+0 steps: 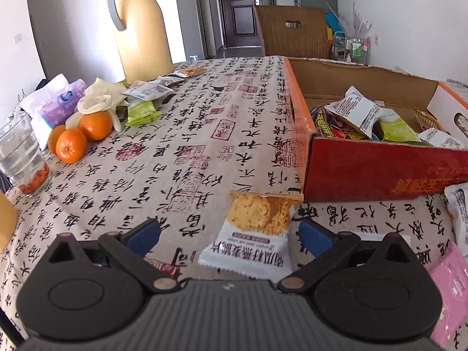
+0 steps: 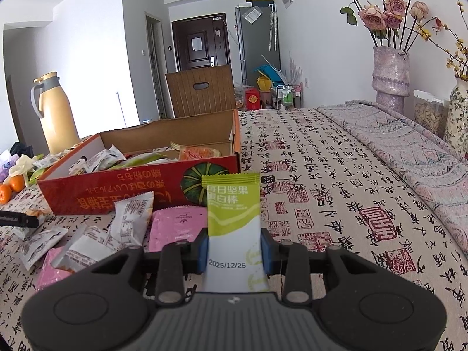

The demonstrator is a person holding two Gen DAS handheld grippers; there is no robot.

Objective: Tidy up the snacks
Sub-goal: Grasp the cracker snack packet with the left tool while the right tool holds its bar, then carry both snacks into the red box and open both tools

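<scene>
Here the left gripper (image 1: 229, 235) has its jaws spread wide around an oat crisp packet (image 1: 254, 232) lying on the tablecloth (image 1: 175, 152) at lower centre, neither pad touching it. The right gripper (image 2: 234, 250) pinches an upright green nut bar (image 2: 232, 219) at frame centre, before the red box (image 2: 131, 187) of snacks.

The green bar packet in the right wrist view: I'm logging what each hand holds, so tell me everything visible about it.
The green bar packet is a slim sealed foil-like wrapper, lime green on top with white Chinese lettering and a crimped top edge, white below with the printed date 2025/12/25. It stands upright, clamped by its lower half between the blue pads of the right hand-held gripper, above the tablecloth, in front of the box.
</scene>
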